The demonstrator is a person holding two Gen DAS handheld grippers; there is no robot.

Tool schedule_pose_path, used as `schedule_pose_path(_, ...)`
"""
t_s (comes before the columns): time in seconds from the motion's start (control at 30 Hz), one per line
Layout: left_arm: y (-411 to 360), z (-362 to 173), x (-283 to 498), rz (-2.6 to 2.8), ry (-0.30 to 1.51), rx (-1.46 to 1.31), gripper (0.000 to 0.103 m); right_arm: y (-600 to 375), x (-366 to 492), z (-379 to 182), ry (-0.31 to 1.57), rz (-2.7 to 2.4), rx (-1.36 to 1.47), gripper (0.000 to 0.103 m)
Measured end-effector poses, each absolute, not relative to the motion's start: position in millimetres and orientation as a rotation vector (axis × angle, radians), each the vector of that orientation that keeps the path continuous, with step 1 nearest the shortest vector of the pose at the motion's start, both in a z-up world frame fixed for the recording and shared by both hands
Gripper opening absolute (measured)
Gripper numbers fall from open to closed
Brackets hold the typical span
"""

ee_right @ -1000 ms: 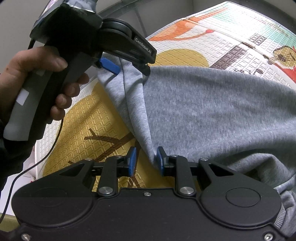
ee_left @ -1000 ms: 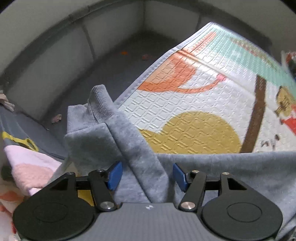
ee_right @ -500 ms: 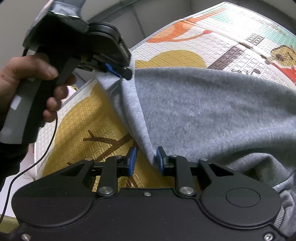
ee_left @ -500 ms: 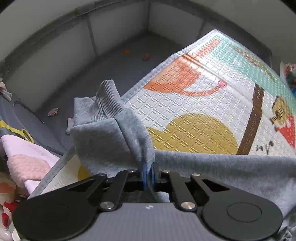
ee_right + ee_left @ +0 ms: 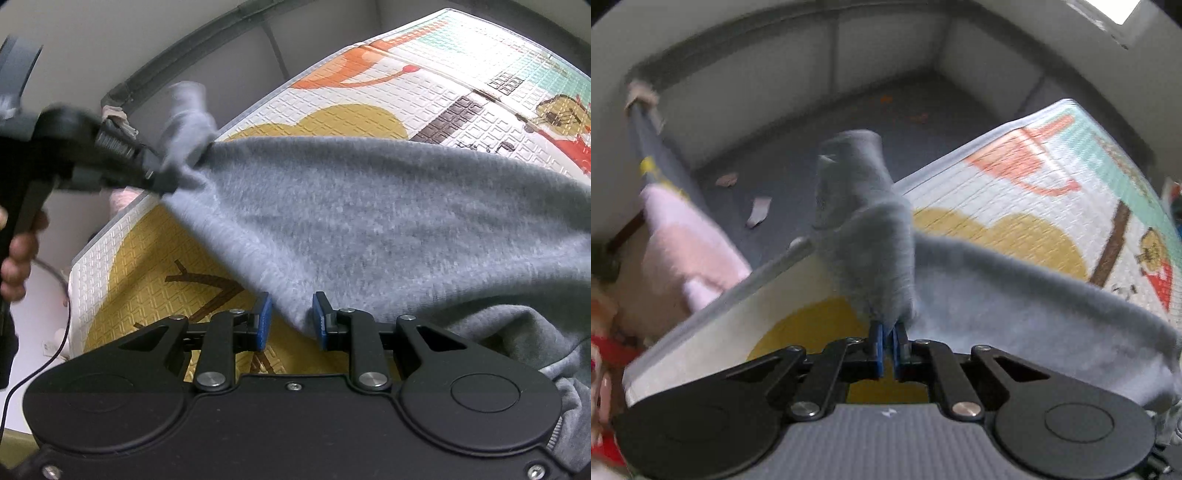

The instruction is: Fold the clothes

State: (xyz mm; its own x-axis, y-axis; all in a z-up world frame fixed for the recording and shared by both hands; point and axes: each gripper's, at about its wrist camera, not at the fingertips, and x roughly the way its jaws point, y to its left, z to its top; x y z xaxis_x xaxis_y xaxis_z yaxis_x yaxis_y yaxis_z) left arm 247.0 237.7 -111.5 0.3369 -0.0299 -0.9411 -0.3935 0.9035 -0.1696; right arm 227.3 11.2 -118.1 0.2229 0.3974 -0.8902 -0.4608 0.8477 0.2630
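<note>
You're mid-spread: left gripper (image 5: 886, 345) is clenched on the sleeve cuff end of the grey sweatshirt (image 5: 369, 221), and right gripper (image 5: 290, 321) pinches its lower edge at frame bottom centre. The soft fleecy knit is stretched taut over the embossed foam play mat (image 5: 369, 110). Next, I'd judge, lay it flat and square before folding.

The left gripper (image 5: 886, 345) points steeply down, its blue pads pressed together on a pinch of grey sweatshirt (image 5: 369, 221). A hand (image 5: 16, 258) grips its handle at the left edge of the right wrist view. The right gripper (image 5: 291, 319) also points steeply down, its pads partly apart with the sweatshirt's edge between them.
</note>
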Motion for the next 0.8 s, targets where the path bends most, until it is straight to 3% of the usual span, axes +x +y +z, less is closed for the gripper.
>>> schedule_pose_path(0.47, 256, -108, 210, 0.369, 1.188, -0.406, 0.011, 1, 220, -111, 1.193, 0.544, -0.028, 0.023)
schedule_pose_path(0.8, 243, -93, 249, 0.260, 1.078, -0.376, 0.014, -54, 209, -87, 1.108, 0.413, 0.117, 0.024)
